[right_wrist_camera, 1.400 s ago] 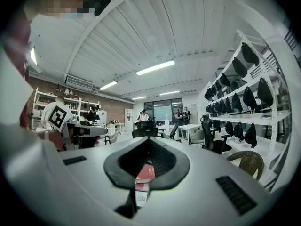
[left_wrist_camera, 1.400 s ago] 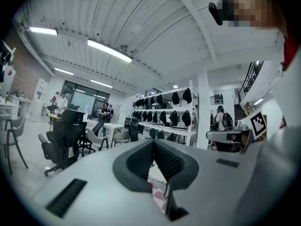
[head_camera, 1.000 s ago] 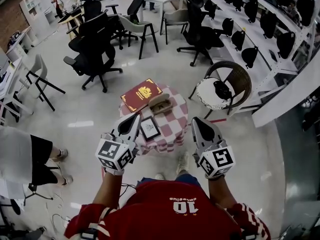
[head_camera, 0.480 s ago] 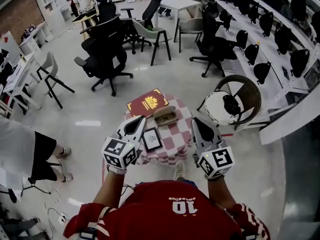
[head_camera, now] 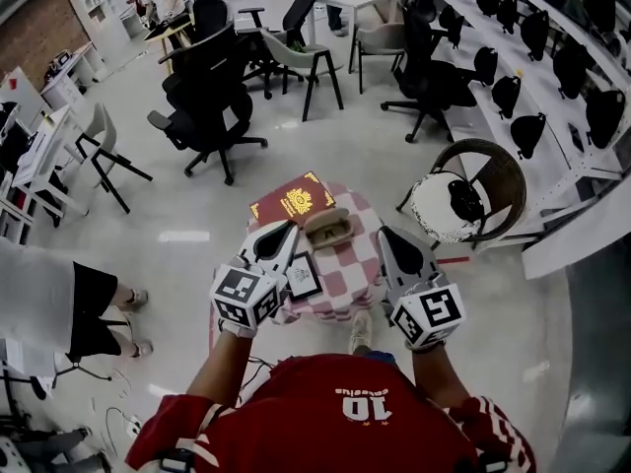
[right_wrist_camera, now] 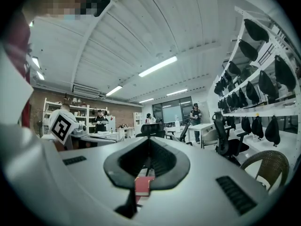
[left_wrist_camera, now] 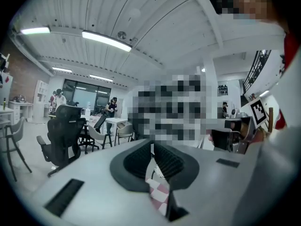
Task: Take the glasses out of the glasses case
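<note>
Both grippers nearer the table [head_camera: 347,266]
Left gripper [head_camera: 279,236] and right gripper [head_camera: 386,237] closed, empty; glasses case [head_camera: 327,229] near far edge, untouched.

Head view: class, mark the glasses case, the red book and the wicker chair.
glasses case [head_camera: 328,230], head view, middle of its top
red book [head_camera: 298,202], head view, gold emblem on its cover
wicker chair [head_camera: 505,180], head view, its curved backrest

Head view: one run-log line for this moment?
left gripper shut, empty | right gripper shut, empty | glasses case on checked table, not held
</note>
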Tool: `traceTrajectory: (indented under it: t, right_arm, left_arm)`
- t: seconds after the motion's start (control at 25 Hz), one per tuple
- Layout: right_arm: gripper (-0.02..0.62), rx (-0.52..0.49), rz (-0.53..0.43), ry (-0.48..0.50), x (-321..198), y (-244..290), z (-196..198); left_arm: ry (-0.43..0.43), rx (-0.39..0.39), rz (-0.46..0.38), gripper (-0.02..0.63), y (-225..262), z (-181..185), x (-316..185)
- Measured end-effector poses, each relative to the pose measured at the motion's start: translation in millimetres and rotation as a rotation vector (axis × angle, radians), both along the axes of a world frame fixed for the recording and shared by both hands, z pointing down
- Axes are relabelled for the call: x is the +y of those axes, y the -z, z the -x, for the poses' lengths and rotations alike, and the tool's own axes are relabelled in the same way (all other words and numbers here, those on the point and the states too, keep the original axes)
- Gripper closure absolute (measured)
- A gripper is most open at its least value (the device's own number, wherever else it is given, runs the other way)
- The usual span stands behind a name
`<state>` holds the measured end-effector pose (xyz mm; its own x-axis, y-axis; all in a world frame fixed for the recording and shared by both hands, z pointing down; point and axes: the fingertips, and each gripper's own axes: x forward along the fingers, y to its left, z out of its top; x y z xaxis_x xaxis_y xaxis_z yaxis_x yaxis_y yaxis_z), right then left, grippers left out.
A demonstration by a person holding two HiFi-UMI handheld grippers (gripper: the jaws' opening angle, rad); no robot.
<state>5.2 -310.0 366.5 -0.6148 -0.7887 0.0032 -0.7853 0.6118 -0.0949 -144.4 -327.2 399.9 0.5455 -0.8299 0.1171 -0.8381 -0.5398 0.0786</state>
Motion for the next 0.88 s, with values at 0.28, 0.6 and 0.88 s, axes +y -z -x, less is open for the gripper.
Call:
traceTrajectory:
  t: [0.28, 0.6, 0.88]
  right_arm:
    - [0.578, -0.003, 0.032, -0.028, -4, -16, -16]
    - [0.578, 0.013, 0.071, -0.039, -11, -32, -28]
    - [0.578, 0.011, 0.115, -0.049, -23, -50, -43]
  left_arm:
    - [-0.037, -0.043, -0.004, 0.539, -18, -21, -11]
    - [-0.087, -0.135, 0.059, 0.503, -77, -37, -33]
    - [-0.123, -0.223, 0.188, 0.500, -158, -47, -62]
